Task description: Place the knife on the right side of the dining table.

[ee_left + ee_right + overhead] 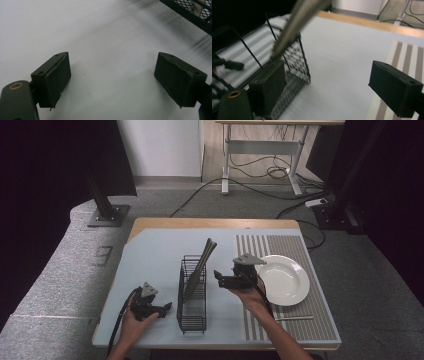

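A black wire cutlery basket (192, 295) stands mid-table with metal utensils (199, 266) leaning out of it toward the back; the basket (287, 62) and the utensils (294, 22) loom close in the right gripper view. My left gripper (166, 308) rests low on the pale blue mat (150, 265), left of the basket, open with nothing between its pads (58, 80). My right gripper (218, 276) hovers just right of the basket's upper part, pointing left at it, open and empty; its left pad (270, 87) is close to the basket's corner.
A white plate (283, 280) lies on a striped placemat (295, 320) at the right. A single thin utensil (295, 318) lies on the placemat near the front edge. The basket's corner (190, 12) shows at the top right of the left gripper view.
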The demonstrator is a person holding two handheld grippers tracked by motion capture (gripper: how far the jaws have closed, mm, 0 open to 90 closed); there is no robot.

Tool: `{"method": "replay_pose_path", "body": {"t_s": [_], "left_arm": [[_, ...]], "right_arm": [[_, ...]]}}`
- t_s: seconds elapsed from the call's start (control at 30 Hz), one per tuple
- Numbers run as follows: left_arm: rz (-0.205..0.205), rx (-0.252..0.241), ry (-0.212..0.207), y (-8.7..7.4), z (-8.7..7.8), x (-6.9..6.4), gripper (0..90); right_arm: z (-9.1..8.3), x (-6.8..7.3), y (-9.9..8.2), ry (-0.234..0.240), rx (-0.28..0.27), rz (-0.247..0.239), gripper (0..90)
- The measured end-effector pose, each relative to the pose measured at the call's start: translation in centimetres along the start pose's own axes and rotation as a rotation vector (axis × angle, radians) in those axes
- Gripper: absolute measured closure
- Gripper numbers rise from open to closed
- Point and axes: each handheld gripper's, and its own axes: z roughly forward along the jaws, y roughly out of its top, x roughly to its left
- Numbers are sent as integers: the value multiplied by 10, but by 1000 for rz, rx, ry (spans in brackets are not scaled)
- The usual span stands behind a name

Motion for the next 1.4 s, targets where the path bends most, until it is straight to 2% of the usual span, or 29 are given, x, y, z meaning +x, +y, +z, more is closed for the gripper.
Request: {"method": "replay_pose_path", "body": {"t_s": [0.03,0.17,0.27,0.3,0.33,0.47,0.67,0.93,1.4], "left_arm": [[0,-1,0,0,0,0,131],[0,-1,0,0,0,0,131],[0,-1,0,0,0,0,131],[0,-1,0,0,0,0,131],[0,-1,0,0,0,0,131],[0,0,-1,0,0,0,131],[0,0,-1,0,0,0,131],[0,0,-1,0,0,0,131],[0,1,-1,0,0,0,131]], "right_arm": [[1,1,17,20,-21,-6,133],[9,3,39,43,-33,-22,133],[14,5,48,49,-43,-33,133],[18,8,57,51,-57,-53,133],[18,8,57,51,-57,-53,133],[28,12,72,77,-68,-72,134],[42,18,77,116,-54,-98,138],[54,20,81,125,-22,-103,159],[52,22,85,174,-35,-61,195]]}}
